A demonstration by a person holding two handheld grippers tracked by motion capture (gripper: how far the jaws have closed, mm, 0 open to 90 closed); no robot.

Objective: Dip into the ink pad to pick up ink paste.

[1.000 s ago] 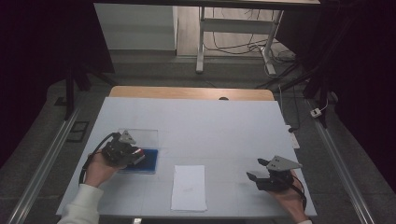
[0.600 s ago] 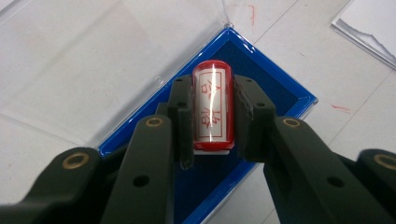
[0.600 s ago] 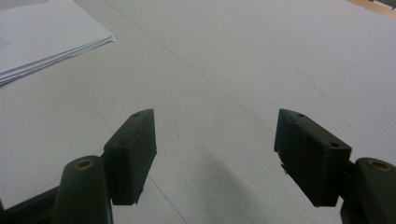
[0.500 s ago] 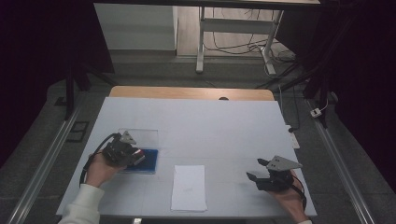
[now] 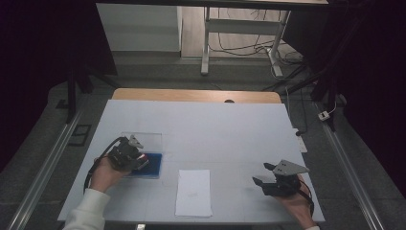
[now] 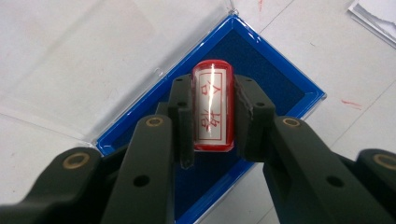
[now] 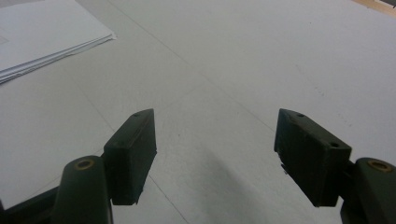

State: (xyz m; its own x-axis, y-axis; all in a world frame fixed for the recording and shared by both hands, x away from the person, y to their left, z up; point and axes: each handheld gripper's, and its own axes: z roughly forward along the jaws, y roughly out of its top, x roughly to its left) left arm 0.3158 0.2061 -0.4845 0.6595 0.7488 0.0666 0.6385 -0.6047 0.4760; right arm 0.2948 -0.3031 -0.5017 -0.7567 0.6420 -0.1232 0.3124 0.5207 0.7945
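Stamp [image 6: 213,112] — a short cylinder with a red body and a white label bearing red characters, smooth and glossy, a streak of glare down its side. You hold it in your left tool [image 6: 213,116], the two black jaws clamped on opposite sides of the barrel, directly over the ink pad [image 6: 280,84]. Whether its face touches the pad cannot be told from these views. It looks light and rigid, so it should take a firm squeeze without harm; the polished curve is likely to slip or roll between flat pads, so a hold at mid-barrel, square across the widest part, seems the safest.

Ink pad — a shallow square tray, bright blue rim, dark blue felt-like bed, soft and matt. A clear plastic lid [image 5: 143,139] lies hinged open flat behind it on the bench [image 5: 215,129].

Paper [image 5: 194,192] — a thin stack of white sheets, edges slightly fanned, lying near the front of the bench between your two hands. Limp and easily shifted.

Right tool [image 7: 215,158] — jaws spread wide, nothing between them, resting low over bare bench to the right of the paper.

Bench — a pale, smooth, matt sheet with faint seams and a few red marks.
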